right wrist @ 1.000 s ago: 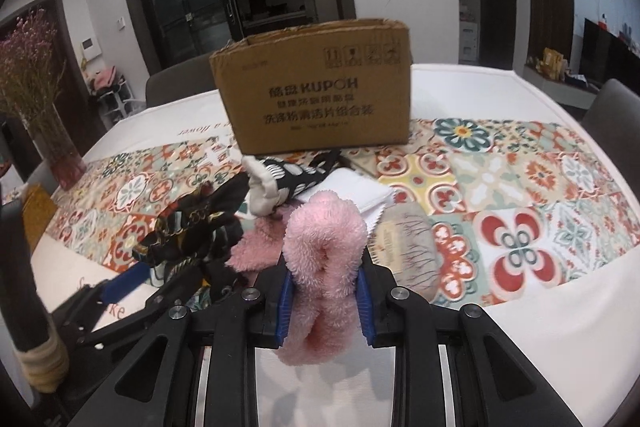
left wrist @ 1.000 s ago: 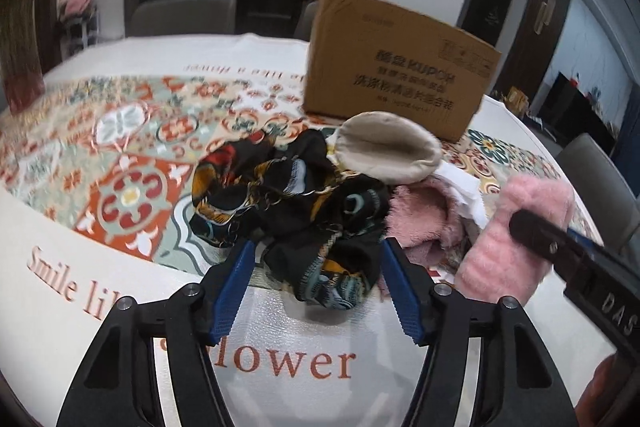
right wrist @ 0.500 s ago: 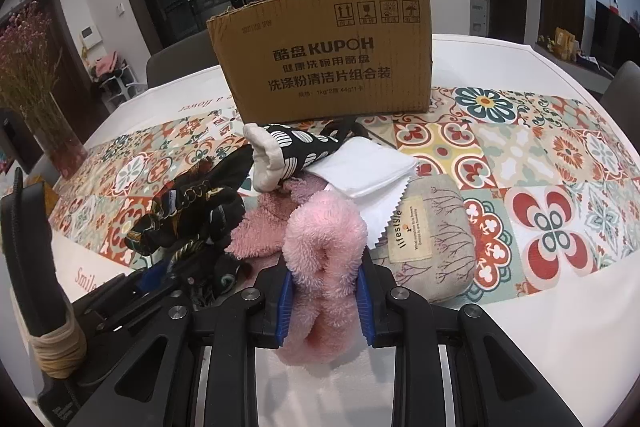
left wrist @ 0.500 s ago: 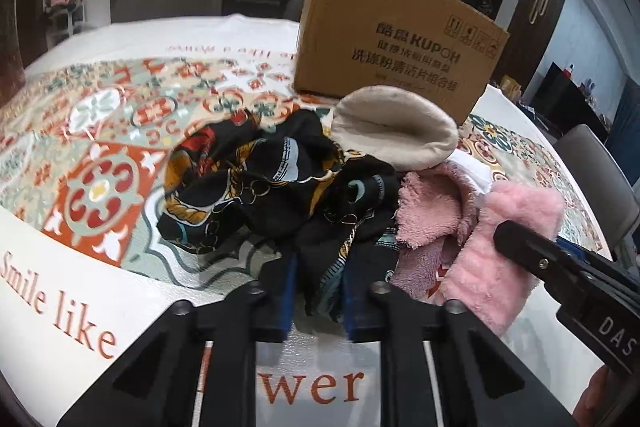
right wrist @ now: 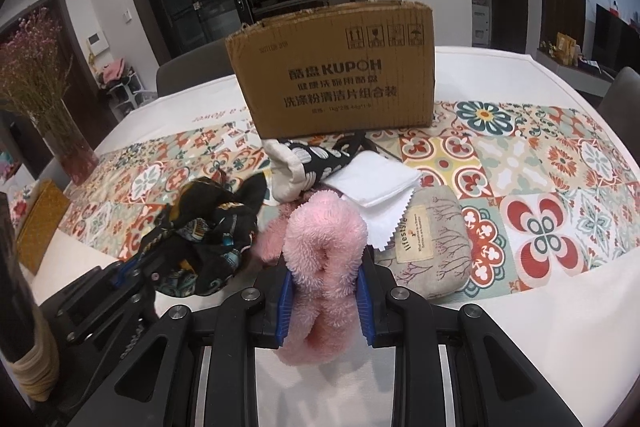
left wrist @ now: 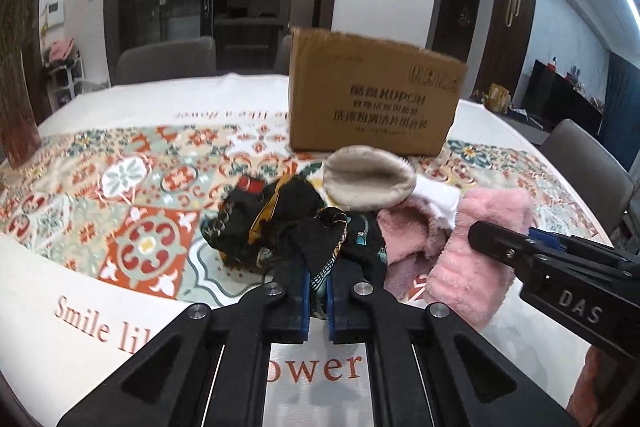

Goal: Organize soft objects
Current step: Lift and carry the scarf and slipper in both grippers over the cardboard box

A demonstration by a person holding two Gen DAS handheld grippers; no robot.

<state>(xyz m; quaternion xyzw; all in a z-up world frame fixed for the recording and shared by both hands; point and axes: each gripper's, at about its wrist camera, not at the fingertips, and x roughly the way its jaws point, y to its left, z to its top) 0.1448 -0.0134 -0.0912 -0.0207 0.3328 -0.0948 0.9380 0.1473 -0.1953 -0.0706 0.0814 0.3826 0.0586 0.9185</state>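
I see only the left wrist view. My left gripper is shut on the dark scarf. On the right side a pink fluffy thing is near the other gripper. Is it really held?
Observer: Yes. In the right wrist view the right gripper is shut on the pink fluffy piece, one pad on each side.
Operator: What lies to the right of the pink piece? My view does not show it.
Observer: A grey pouch with a "lifestyle" label lies on the table, close beside it.
Operator: Is something on that pouch?
Observer: A white cloth overlaps its far edge.
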